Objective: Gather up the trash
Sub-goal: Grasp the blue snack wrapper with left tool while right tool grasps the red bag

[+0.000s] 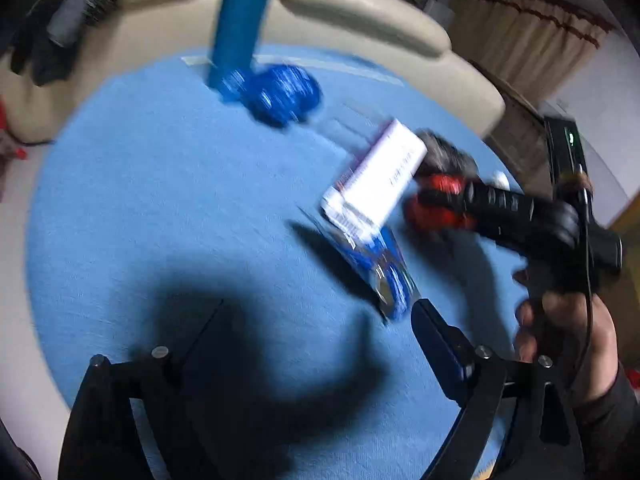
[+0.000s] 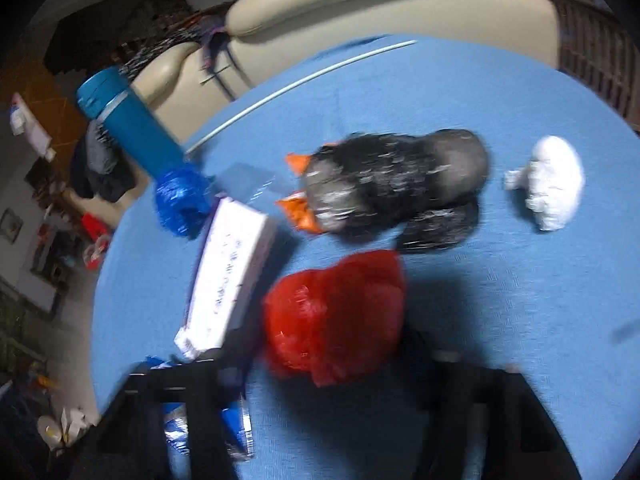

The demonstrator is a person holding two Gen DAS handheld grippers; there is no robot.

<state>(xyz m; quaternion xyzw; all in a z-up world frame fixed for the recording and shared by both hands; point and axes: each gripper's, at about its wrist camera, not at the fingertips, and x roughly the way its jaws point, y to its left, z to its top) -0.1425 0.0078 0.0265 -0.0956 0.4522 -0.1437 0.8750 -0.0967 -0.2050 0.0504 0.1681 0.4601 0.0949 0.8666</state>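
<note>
The jaws of the left gripper stand wide apart and released, with nothing between them, above the blue tabletop. Taking the white box as the landmark in the left wrist view: a blue foil wrapper lies half under its near end, a crumpled blue bag sits well beyond it at the foot of a teal bottle, and the red bag lies just to its right. There the right gripper, held in the person's hand, reaches in over the red bag. Motion blur hides whether those jaws touch the bag.

In the right wrist view the white box again serves as landmark. The red bag lies just beside it, straight ahead of the right gripper, whose jaws look spread on either side of the bag's near end; whether they have closed on it cannot be told. Beyond the red bag sits a black bag with orange wrappers at its edge, and a white wad lies farther right. The blue foil wrapper shows beside the left finger.

The step in hand is probably pinching the red bag. Thin, crumpled film will likely slip, so the jaws should bite a thick bunched fold, not a loose edge, and should keep off the box. The free left gripper could take the foil wrapper.
</note>
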